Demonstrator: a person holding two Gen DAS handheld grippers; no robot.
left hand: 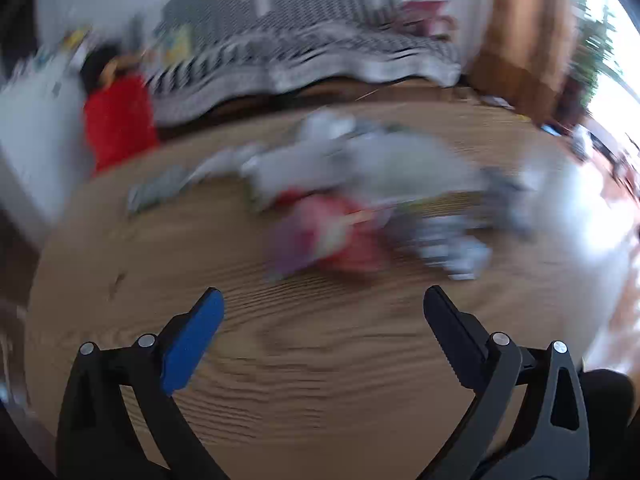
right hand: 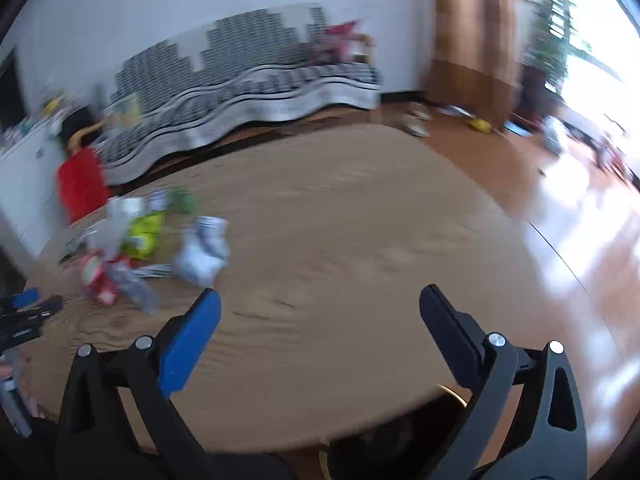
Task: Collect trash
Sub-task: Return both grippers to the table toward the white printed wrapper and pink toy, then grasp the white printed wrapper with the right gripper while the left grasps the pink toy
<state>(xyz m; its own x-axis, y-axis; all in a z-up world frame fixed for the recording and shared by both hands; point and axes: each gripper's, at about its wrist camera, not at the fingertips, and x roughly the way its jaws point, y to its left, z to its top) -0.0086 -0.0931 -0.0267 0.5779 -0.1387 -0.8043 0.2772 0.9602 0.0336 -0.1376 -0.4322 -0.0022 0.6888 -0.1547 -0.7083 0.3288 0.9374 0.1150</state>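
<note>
A blurred heap of trash lies on the round wooden table: grey and white wrappers, a red packet and a crumpled white piece. My left gripper stands open above the bare wood, short of the heap, with nothing between its fingers. In the right wrist view the same trash sits at the table's left, with a yellow-green packet and a white wrapper. My right gripper is open and empty over the table. The left gripper's tip shows at the left edge.
A sofa with a black-and-white cover runs along the far wall. A red object stands beside a white cabinet at the left. Brown curtains and a bright window are at the right, with small items on the shiny floor.
</note>
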